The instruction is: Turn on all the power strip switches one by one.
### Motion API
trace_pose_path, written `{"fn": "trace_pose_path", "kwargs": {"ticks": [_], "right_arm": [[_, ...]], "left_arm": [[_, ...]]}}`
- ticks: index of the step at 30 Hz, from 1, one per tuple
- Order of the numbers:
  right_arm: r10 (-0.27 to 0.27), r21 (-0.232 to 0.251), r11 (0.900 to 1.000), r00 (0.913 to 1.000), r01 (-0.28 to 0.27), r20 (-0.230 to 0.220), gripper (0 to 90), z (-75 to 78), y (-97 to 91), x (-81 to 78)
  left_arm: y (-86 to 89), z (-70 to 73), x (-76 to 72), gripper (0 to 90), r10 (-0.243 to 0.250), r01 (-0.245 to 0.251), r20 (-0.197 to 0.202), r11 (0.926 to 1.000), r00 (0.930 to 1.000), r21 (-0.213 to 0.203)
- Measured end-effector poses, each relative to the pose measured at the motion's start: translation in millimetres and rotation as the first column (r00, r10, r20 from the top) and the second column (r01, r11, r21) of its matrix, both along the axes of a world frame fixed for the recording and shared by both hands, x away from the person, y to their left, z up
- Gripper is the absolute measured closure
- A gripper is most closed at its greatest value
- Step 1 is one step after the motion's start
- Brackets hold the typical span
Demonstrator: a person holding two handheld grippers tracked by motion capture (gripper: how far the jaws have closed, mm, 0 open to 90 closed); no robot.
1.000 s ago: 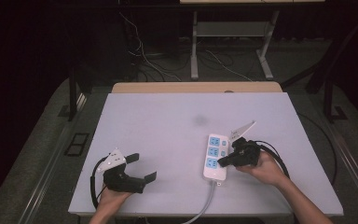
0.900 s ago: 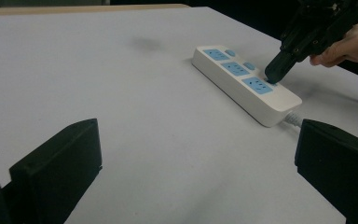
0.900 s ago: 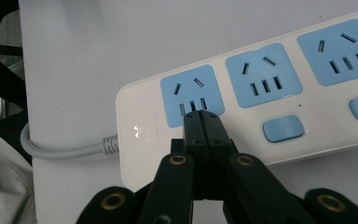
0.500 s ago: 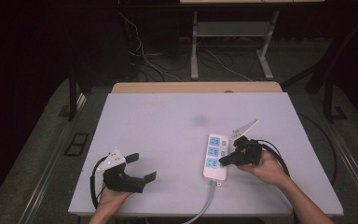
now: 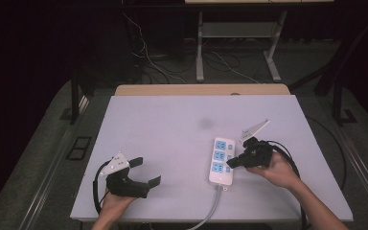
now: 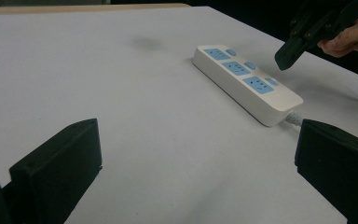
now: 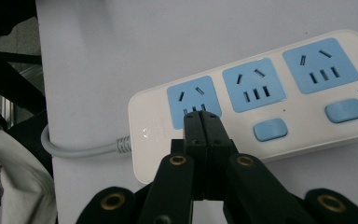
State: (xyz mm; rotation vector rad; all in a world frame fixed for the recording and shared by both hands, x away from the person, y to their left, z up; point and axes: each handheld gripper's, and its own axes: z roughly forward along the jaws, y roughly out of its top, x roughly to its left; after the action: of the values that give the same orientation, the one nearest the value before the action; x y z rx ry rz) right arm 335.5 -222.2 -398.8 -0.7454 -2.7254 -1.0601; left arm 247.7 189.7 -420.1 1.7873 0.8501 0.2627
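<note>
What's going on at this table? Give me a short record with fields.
Surface: white table
Main thing: white power strip with three blue sockets, each with a blue switch beside it
Cord: grey cable leaving the strip's near end
Right gripper: jaws shut, empty, tips over the switch side of the socket nearest the cable
Left gripper: jaws wide open, empty, resting apart from the strip
Contact: whether the right tips touch the strip cannot be told
</note>
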Motion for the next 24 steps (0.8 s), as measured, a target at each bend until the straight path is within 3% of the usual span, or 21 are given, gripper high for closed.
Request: {"fn": "trace_pose_path", "kwargs": {"ticks": [16,24], "right_arm": [[-0.006,-0.013,0.9999,0.9993,0.007,0.037,90.0,24.1,-3.1,13.5],[-0.011,-0.015,0.9998,0.9992,0.011,0.038,90.0,26.0,-4.0,20.0]], "left_arm": [[0.5,0.1,0.1,0.0,0.001,-0.001,0.0,1.0,1.0,0.001],[0.5,0.1,0.0,0.0,0.001,-0.001,0.0,1.0,1.0,0.0]]}}
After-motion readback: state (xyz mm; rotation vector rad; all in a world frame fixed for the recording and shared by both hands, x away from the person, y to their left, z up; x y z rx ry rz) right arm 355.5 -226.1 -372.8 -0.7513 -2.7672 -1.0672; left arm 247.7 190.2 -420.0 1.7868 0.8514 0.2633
